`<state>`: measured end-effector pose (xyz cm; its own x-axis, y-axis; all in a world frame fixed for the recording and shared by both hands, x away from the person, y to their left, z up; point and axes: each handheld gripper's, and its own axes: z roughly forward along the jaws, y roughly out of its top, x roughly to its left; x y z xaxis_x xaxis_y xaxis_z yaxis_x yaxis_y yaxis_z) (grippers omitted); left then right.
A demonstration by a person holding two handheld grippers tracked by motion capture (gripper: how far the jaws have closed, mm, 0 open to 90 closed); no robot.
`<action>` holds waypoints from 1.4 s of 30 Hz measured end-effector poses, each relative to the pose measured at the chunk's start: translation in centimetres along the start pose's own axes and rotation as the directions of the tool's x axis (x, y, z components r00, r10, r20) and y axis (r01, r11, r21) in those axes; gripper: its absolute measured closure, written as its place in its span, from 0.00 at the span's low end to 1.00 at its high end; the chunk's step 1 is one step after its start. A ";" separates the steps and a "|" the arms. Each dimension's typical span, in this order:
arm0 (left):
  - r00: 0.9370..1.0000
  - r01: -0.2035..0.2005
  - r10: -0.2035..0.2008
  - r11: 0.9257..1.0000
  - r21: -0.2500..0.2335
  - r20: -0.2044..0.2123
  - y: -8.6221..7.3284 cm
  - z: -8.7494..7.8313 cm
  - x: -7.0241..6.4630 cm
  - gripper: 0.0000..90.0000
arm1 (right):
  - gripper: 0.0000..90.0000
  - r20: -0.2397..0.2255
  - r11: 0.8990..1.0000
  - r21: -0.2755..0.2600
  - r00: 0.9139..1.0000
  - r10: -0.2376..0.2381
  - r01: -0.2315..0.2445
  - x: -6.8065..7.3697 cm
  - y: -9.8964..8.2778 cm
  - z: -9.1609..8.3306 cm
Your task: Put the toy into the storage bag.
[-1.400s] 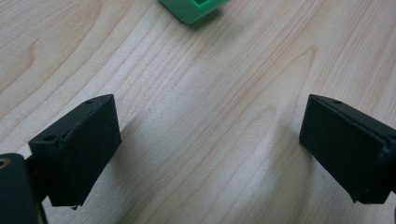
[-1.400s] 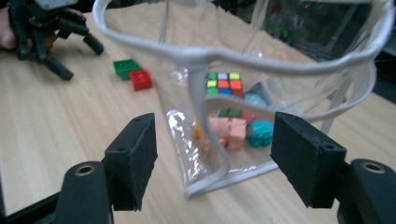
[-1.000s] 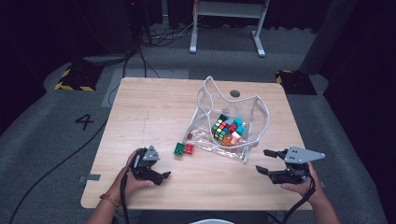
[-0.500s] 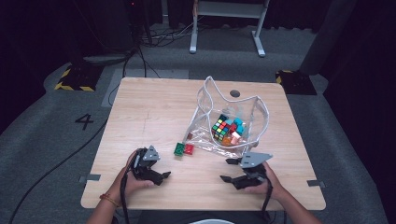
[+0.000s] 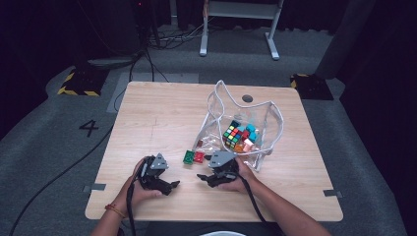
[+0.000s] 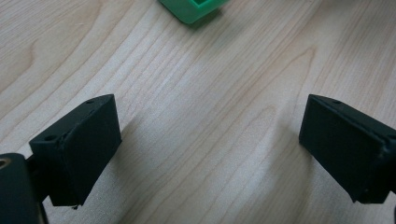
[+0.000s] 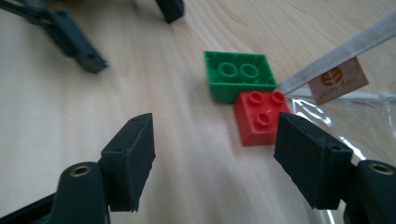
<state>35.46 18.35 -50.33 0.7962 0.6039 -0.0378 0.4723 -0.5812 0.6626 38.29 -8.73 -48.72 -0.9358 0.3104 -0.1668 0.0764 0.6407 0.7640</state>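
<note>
Since the right tool point(image 7: 210, 154) gapes, its jaws just widening, nothing between them, the red brick point(image 7: 259, 116) just ahead on the counter point(image 5: 162, 113), touching the green brick point(image 7: 238, 79), should be light, rigid, slick; grip its flat sides; two bricks, one clear bag point(image 5: 265, 128); left tool point(image 6: 205, 149) released, empty.

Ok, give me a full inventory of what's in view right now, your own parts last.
table: 1, light wood, centre.
green brick: 1, green, on the table touching the red brick.
red brick: 1, red, by the bag's edge.
clear bag: 1, transparent with white trim, right of centre.
puzzle cube: 1, multicoloured, inside the bag with other bricks.
left gripper: 1, black, open, empty, low over the table.
right gripper: 1, black, jaws just opening, empty, near the bricks.
</note>
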 end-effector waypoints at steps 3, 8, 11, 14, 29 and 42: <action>1.000 -0.002 0.002 1.000 0.000 -0.001 0.0 0.0 0.0 0.06 | 0.32 0.031 1.000 0.029 0.999 0.009 -0.010 -0.3 0.6 1.3; 1.000 -0.002 0.002 1.000 0.000 0.000 0.0 0.0 0.0 0.06 | 0.33 0.049 1.000 0.027 0.999 -0.007 0.005 -1.0 0.9 1.8; 1.000 -0.003 0.003 1.000 -0.001 -0.002 0.0 0.0 0.0 0.06 | 0.33 0.051 0.999 0.036 0.999 0.018 -0.019 -1.8 1.2 2.3; 1.000 -0.007 0.007 1.000 -0.002 -0.004 0.0 0.0 0.0 0.06 | 0.32 0.049 0.999 0.043 0.998 0.026 -0.028 -2.1 1.4 2.7; 1.000 -0.008 0.008 1.000 -0.003 0.001 0.0 0.0 0.0 0.06 | 0.35 -0.010 0.996 0.077 0.999 0.047 -0.046 -2.8 1.4 4.2; 1.000 -0.008 0.008 1.000 -0.003 0.001 0.0 0.0 0.0 0.06 | 0.63 -0.075 0.996 0.064 0.995 0.069 -0.064 -2.3 1.2 3.9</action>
<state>35.44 18.34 -50.33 0.8001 0.5989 -0.0331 0.4649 -0.5844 0.6651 41.90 -5.96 -49.84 -0.9514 0.3007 -0.0667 0.1583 0.6630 0.7316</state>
